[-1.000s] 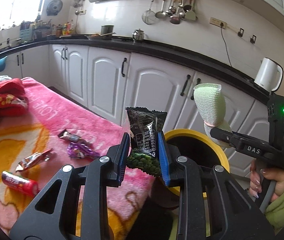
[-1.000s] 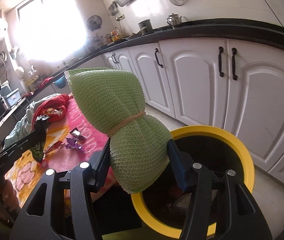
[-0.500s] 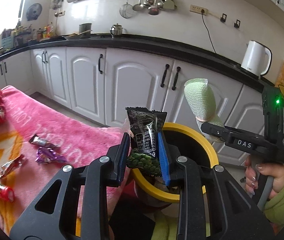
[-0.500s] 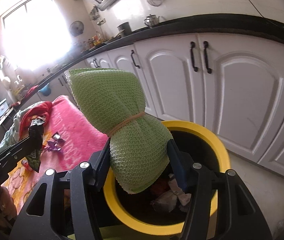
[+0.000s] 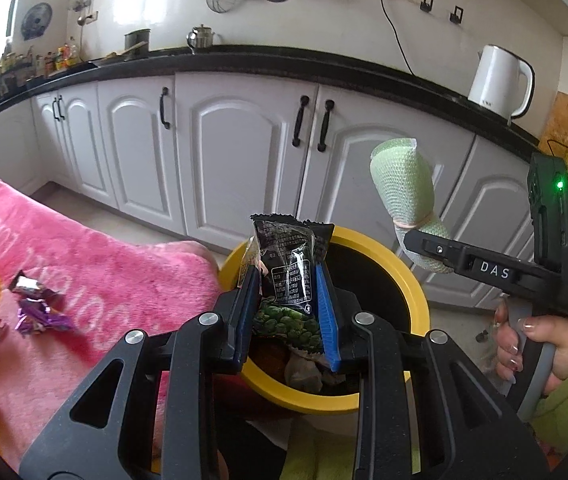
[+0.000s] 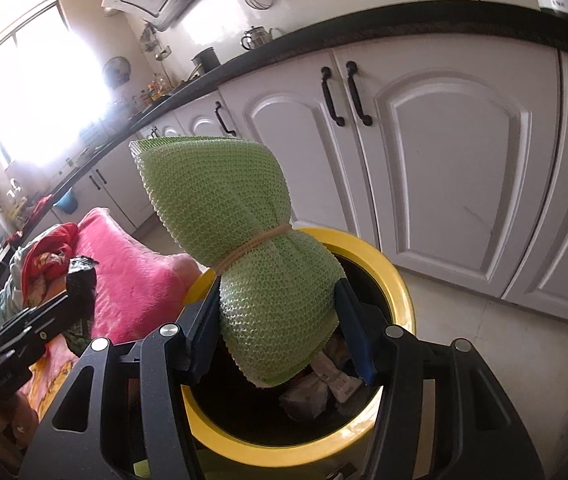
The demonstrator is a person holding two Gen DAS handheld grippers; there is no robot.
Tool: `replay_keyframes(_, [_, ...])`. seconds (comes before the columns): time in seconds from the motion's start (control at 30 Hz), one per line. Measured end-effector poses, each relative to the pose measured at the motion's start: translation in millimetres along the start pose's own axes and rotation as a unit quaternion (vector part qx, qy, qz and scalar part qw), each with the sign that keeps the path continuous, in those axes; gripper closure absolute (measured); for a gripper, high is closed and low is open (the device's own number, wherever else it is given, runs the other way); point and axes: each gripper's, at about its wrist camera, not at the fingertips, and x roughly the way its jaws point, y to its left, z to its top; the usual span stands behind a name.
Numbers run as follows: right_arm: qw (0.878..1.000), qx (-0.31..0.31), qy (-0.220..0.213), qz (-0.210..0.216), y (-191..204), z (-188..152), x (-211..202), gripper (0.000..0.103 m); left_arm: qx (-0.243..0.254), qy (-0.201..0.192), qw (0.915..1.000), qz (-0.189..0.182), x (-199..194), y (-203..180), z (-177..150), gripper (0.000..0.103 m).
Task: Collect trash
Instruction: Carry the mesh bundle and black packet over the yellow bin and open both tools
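Nearing yellow bin [image 5: 416, 284], both tongs still gripping wrapper [image 5: 290, 276], mesh [image 6: 259, 240]

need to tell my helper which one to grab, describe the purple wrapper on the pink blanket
Start at the yellow bin in front of the white cabinets, then look at the pink blanket beside it. The purple wrapper lies crumpled there, just below a silver wrapper; it is the only shiny violet piece among them.

Daylight floods in from the window [image 6: 39, 92], which is blown out to white glare in the right wrist view and washes the wall around it, while both fisheye views bend the cabinet doors [image 5: 239, 164] and darken to black at the corners, with the candy wrappers [image 5: 37, 312] slightly blurred.
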Motion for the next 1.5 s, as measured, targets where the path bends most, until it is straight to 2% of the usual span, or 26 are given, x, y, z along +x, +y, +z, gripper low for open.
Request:
replay_keyframes(0.7, [0.998, 0.042, 0.041, -0.008, -22, -12, 29, 0.049, 0.011, 0.071, 0.9969, -0.032, 62, -11, -23, 0.081])
replay_keyframes(0.97, [0.997, 0.053, 0.047, -0.012, -27, -11, 35, 0.044, 0.010, 0.086, 0.9956, -0.036, 76, -14, -27, 0.076])
replay_keyframes(1.1, [0.997, 0.058, 0.046, -0.015, -29, -11, 35, 0.044, 0.010, 0.089, 0.9955, -0.032, 79, -14, -27, 0.060])
replay_keyframes(1.17, [0.997, 0.061, 0.043, -0.018, -30, -10, 34, 0.042, 0.009, 0.089, 0.9955, -0.030, 78, -13, -28, 0.046])
replay_keyframes(1.27, [0.997, 0.064, 0.038, -0.023, -33, -9, 32, 0.040, 0.006, 0.088, 0.9958, -0.026, 76, -11, -27, 0.037])
replay_keyframes(1.33, [0.997, 0.064, 0.034, -0.028, -34, -9, 30, 0.038, 0.001, 0.086, 0.9960, -0.024, 74, -9, -27, 0.026])
replay_keyframes(1.4, [0.997, 0.062, 0.029, -0.033, -34, -8, 28, 0.036, -0.003, 0.084, 0.9962, -0.022, 70, -7, -26, 0.022])
replay_keyframes(1.47, [0.997, 0.061, 0.023, -0.038, -34, -6, 25, 0.034, -0.006, 0.080, 0.9965, -0.021, 66, -7, -25, 0.011])
replay_keyframes(1.5, [0.997, 0.058, 0.020, -0.042, -32, -6, 24, 0.033, -0.008, 0.076, 0.9969, -0.021, 62, -6, -24, 0.011])
